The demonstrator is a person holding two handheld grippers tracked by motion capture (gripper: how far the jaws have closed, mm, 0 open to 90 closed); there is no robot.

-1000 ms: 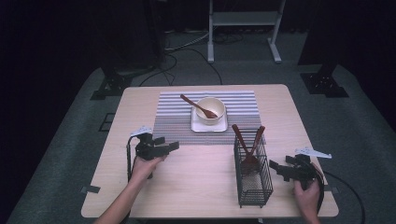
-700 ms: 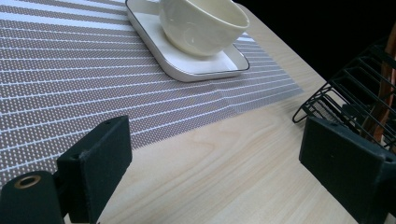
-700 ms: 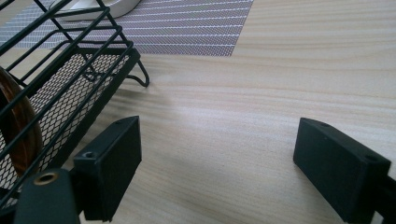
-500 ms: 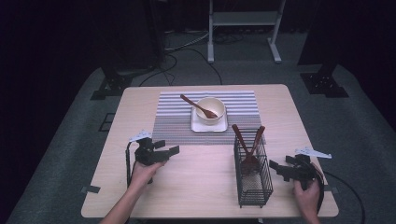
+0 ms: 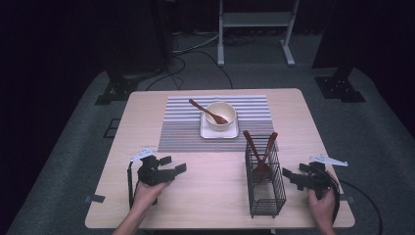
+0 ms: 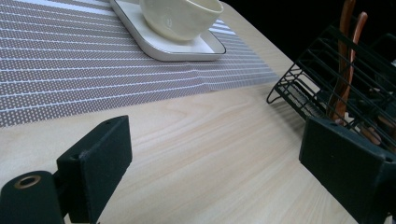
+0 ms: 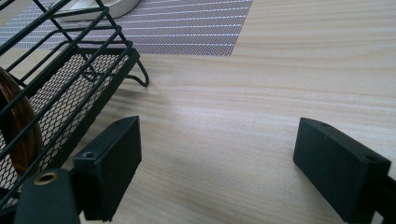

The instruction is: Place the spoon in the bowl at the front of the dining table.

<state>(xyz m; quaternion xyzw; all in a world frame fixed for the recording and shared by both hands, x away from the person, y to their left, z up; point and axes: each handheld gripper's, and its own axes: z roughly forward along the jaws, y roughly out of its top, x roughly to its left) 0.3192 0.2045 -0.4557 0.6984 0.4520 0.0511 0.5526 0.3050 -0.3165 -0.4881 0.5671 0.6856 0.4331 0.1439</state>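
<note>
A cream bowl (image 5: 220, 115) with a brown wooden spoon (image 5: 207, 112) in it sits on a white square plate (image 5: 205, 132) on the striped placemat (image 5: 181, 122). Two wooden utensils (image 5: 262, 152) stand in a black wire basket (image 5: 265, 188) right of centre. My left gripper (image 5: 173, 165) rests open on the wood at the front left, with bare table between its jaws and the bowl (image 6: 180, 16) ahead of it. My right gripper (image 5: 289, 176) rests open at the front right, just right of the basket (image 7: 60, 84), holding nothing.
The table's front edge (image 5: 215, 226) runs close behind both hands. A cable (image 5: 364, 200) trails off the right side. A metal stand (image 5: 254, 22) and dark equipment feet (image 5: 115, 90) sit on the floor beyond the table.
My left gripper has shifted slightly toward the front of the table. The right gripper and the objects have stayed put.
</note>
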